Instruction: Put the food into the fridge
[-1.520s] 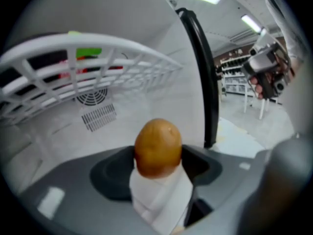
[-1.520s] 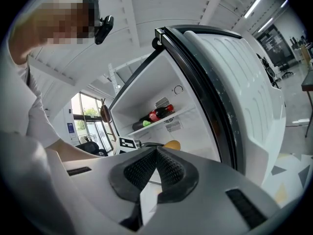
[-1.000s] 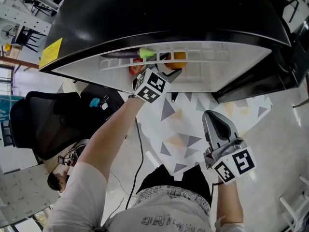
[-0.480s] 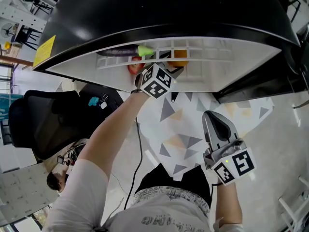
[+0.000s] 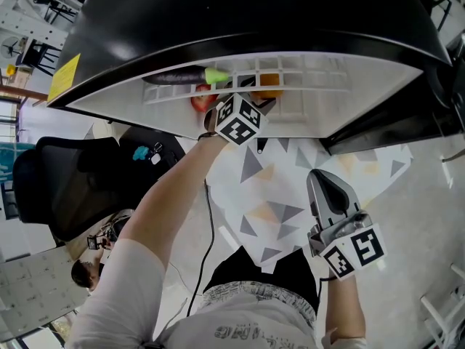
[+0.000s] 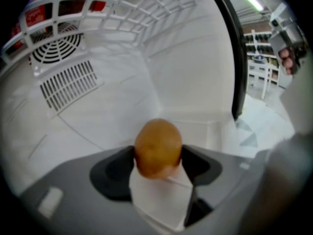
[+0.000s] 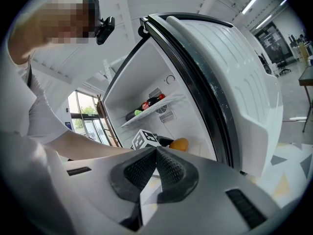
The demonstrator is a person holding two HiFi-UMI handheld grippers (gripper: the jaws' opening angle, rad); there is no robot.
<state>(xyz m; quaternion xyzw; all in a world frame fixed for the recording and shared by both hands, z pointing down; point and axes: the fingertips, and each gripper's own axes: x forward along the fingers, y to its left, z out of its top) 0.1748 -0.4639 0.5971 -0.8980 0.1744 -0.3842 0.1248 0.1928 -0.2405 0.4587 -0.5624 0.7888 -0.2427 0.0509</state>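
**Round orange fruit held inside the open fridge**

A round orange fruit [image 6: 157, 148] sat pinched between the jaws of the left gripper [image 6: 157, 169], which closed on its lower half and left its top bare. The fruit was inside the fridge [image 5: 254, 20], in the white compartment below the wire shelf [image 6: 122, 4] and out in front of the rear wall with its fan grille [image 6: 56, 48]. No view showed whether the fruit touched the compartment floor or hung just above it. A dark aubergine [image 5: 174, 77] with a green cap lay on the shelf above.

The fridge door [image 7: 234, 82] stood wide open. The right gripper [image 7: 155, 155] hung outside the fridge, low by the person's waist, with its ribbed jaws pressed together on nothing.

The task looked close to a release, with the fruit inside but not yet let go. The main risk seemed to be the fruit's shape. A smooth ball held only low down could slip out of the jaws. If let go above the floor, it could roll forward toward the open front and drop out. Raising the gripper carelessly might also knock the shelf overhead.
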